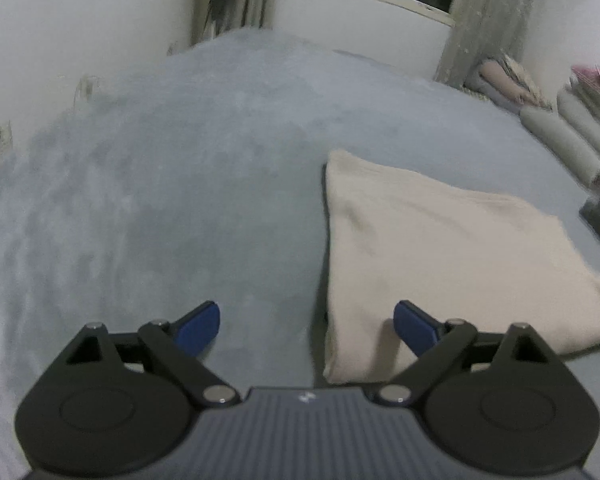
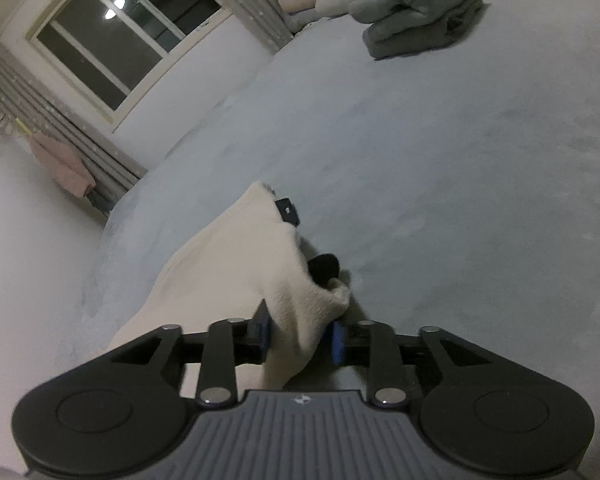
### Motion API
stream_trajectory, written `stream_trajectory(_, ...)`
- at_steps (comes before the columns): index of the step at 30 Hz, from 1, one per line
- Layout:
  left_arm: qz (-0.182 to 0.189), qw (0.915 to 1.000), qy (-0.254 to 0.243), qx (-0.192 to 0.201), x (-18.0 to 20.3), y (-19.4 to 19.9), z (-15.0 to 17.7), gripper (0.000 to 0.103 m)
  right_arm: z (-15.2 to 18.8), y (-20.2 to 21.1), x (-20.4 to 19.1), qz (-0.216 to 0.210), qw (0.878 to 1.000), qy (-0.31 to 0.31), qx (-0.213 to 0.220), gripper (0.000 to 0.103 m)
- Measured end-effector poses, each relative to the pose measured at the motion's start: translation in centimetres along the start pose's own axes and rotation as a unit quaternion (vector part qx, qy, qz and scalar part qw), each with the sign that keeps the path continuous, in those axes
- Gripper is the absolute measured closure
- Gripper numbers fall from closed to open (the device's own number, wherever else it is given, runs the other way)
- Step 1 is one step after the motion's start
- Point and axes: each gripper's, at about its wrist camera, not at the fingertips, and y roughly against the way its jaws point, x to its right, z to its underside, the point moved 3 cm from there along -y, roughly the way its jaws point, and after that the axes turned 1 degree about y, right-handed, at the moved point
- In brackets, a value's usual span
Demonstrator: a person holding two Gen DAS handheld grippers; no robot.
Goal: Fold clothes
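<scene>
Cloth (image 2: 236, 276), cream and soft, bunches between the blue pads (image 2: 263, 330) of the right gripper (image 2: 300, 334) at lower centre of the right wrist view; the jaws stand narrow, pinching a fold. In the left wrist view the left gripper (image 1: 306, 326) hangs wide and empty, one pad over the folded cloth's near edge at lower right. The cloth lies flat on a grey blanket (image 1: 180, 200). Farther off, folded grey laundry (image 2: 420, 12) sits at upper right, a dark window (image 2: 128, 40) at upper left.
</scene>
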Motion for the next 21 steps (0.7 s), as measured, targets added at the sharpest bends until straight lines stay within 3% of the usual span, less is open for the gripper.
stream_trajectory(2,0.005,1.0000,0.005,0.000,0.0,0.1,0.0,0.009,-0.3,0.7,0.5,0.007,1.000,-0.009,0.011,0.064)
stream_trajectory(5,0.024,0.9995,-0.008,0.018,1.3,0.9,0.1,0.009,-1.1,1.8,1.2,0.035,0.999,-0.015,0.035,0.062)
stream_trajectory(8,0.070,0.9956,-0.030,0.055,3.6,2.4,0.2,0.009,-0.4,2.8,-2.3,0.008,0.993,0.096,0.066,0.062)
stream_trajectory(10,0.084,0.9937,-0.044,0.060,5.0,2.7,0.7,0.009,0.0,3.5,-4.6,-0.011,0.982,0.169,0.086,0.062)
stream_trajectory(15,0.064,0.9916,-0.100,0.053,7.4,0.6,2.4,0.009,5.3,1.2,-9.7,-0.091,0.950,0.299,0.024,0.063)
stream_trajectory(18,0.037,0.9940,-0.099,0.026,6.4,-1.5,3.2,0.006,7.7,-0.8,-10.2,-0.047,0.925,0.377,-0.008,0.067)
stream_trajectory(20,0.041,0.9942,-0.097,0.021,5.9,-1.3,3.2,0.006,8.1,-0.7,-10.1,-0.026,0.900,0.434,0.006,0.067)
stream_trajectory(21,0.042,0.9944,-0.095,0.018,5.8,-1.1,3.1,0.007,7.6,-0.6,-9.7,-0.018,0.900,0.435,0.006,0.067)
